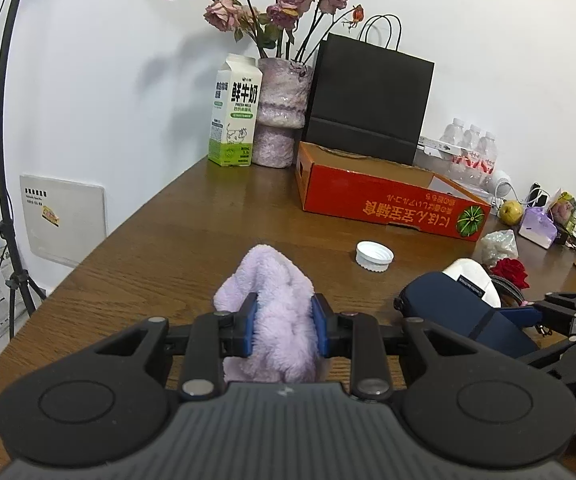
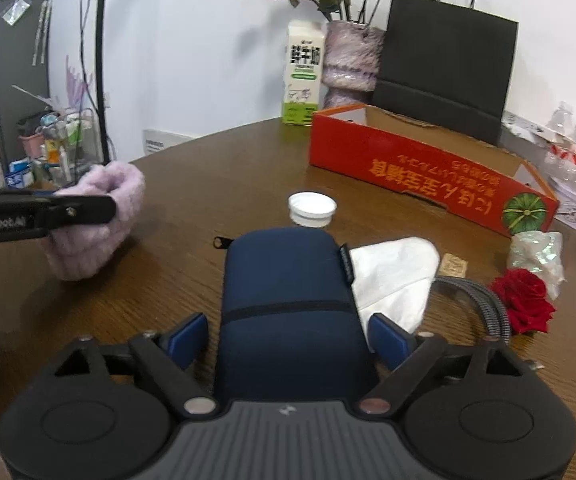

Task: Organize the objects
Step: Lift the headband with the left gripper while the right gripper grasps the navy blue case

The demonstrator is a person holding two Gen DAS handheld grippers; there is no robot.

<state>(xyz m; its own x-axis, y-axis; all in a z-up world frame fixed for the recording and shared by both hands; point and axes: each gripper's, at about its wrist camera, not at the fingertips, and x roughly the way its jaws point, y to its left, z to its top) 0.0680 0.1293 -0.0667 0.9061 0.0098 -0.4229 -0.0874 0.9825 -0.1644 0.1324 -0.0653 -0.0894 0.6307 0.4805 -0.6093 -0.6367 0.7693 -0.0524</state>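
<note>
My left gripper (image 1: 283, 330) was clamped on the lilac cloth (image 1: 275, 308), low over the table (image 1: 147, 248). My right gripper (image 2: 288, 334) straddled the navy pouch (image 2: 288, 292), pads (image 2: 187, 336) apart, not touching.

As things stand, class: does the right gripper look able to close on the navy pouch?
Probably yes: the navy pouch already lies between the right gripper's open fingers, with nothing blocking either side.
</note>
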